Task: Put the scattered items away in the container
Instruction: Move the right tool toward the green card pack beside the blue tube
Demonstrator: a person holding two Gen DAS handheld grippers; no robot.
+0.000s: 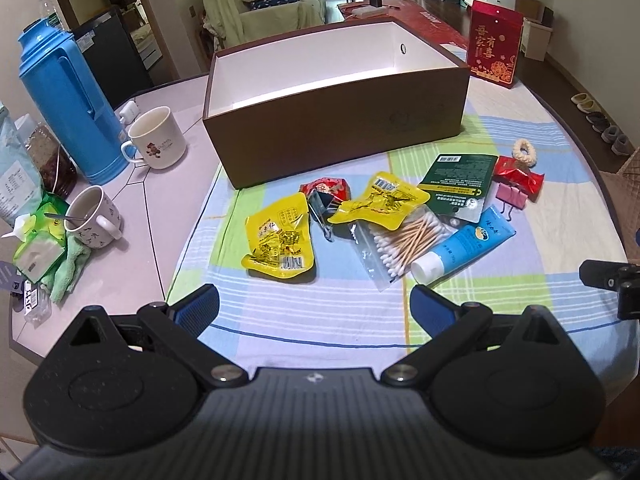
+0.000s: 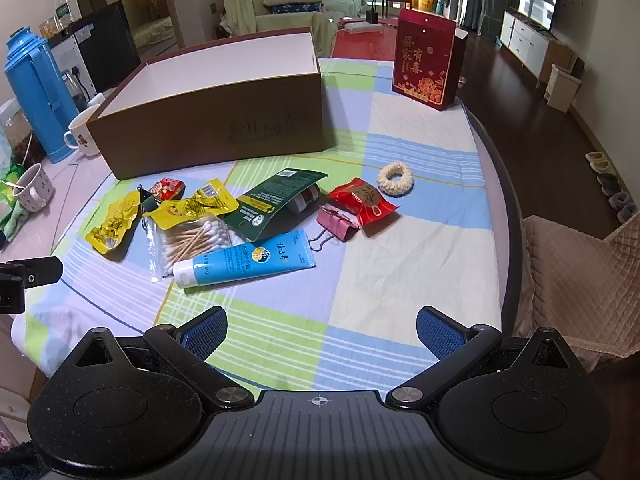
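Both tools hang back at the near edge of the table, nothing picked yet. The left gripper has its jaws spread wide and empty, blue pads facing each other over bare checked tablecloth; the right gripper is the same, wide apart and holding nothing.

The target, a brown cardboard box with a white inside, sits open-topped at the far side of the cloth, and no item shows in the part of its interior that is visible. Its low front wall faces the clutter, so each item should need only a short lift over the rim.

The scatter lies just in front of it. On the left side, a yellow snack packet sits flat, nearest the left tool and a likely first pick. A bag of cotton swabs overlaps a second yellow packet, and the blue tube lies across the front, cap pointing left. A dark green sachet leans on something beneath it. Off to the right, apart from the pile, are a red candy wrapper, a pink binder clip and a cream hair scrunchie, all within the right tool's side.

Flat packets will probably need an edge pinch.
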